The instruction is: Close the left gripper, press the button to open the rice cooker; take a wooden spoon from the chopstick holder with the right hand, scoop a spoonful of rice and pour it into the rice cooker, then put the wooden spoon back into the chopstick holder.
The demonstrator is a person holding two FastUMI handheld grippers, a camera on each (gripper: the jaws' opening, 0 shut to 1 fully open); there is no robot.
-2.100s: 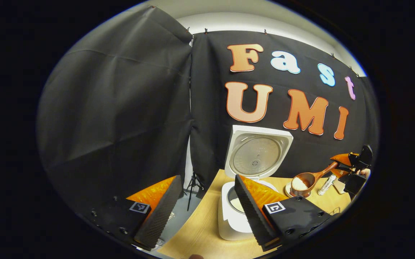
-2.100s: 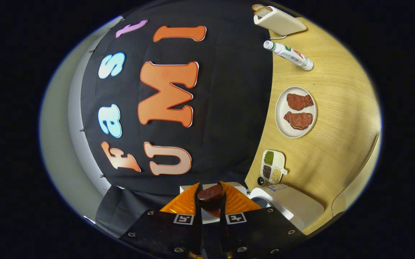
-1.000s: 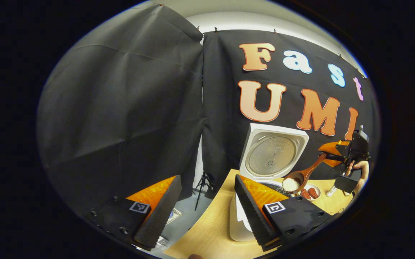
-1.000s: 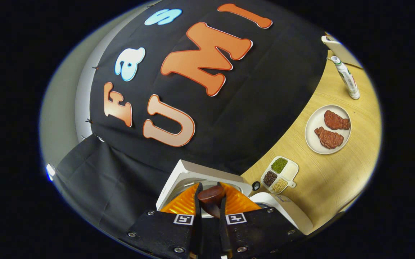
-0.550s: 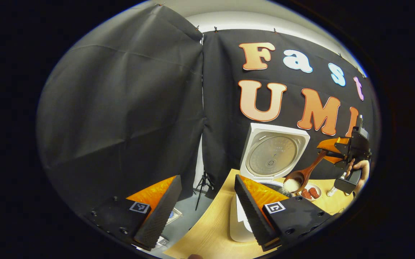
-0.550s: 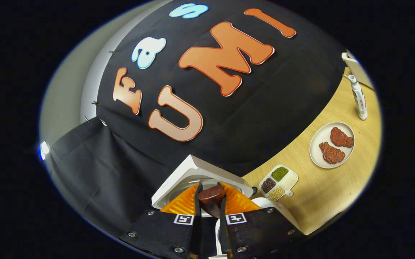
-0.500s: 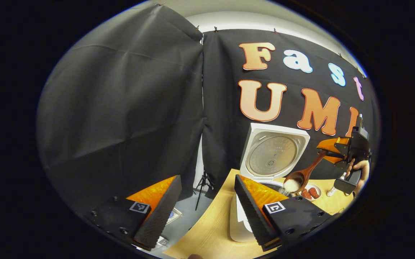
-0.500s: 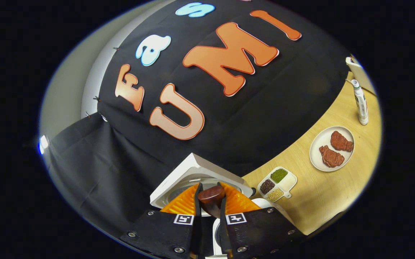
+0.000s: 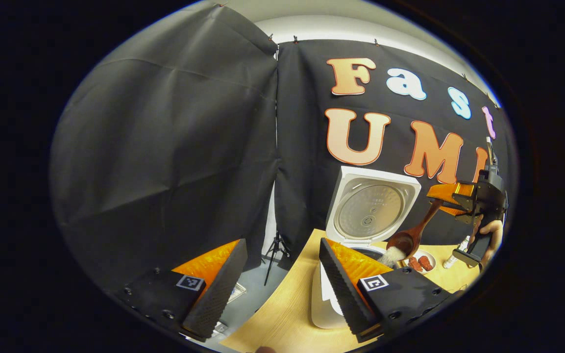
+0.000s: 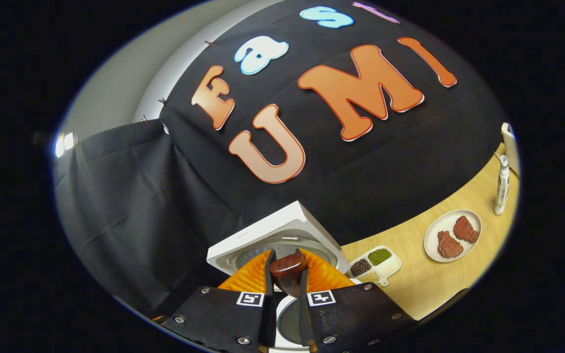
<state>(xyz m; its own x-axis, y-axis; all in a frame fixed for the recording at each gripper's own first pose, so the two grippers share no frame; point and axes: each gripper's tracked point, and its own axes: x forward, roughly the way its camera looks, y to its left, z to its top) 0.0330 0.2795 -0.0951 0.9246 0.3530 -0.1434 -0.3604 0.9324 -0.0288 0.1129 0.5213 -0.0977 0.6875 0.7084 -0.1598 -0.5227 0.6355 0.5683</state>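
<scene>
With the rice cooker (image 9: pixel 360 230) already open on the table (image 9: pixel 282 318), the right gripper (image 9: pixel 451 198) pinched the wooden spoon (image 9: pixel 412 233), tipping rice (image 9: pixel 391 256) into the pot, while the left gripper (image 9: pixel 277 279) hung spread apart; returning the spoon remained.

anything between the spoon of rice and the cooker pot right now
Nothing visible. The lid stands open behind the rice cooker, and the wooden spoon in the right gripper tips rice over the opening.
</scene>
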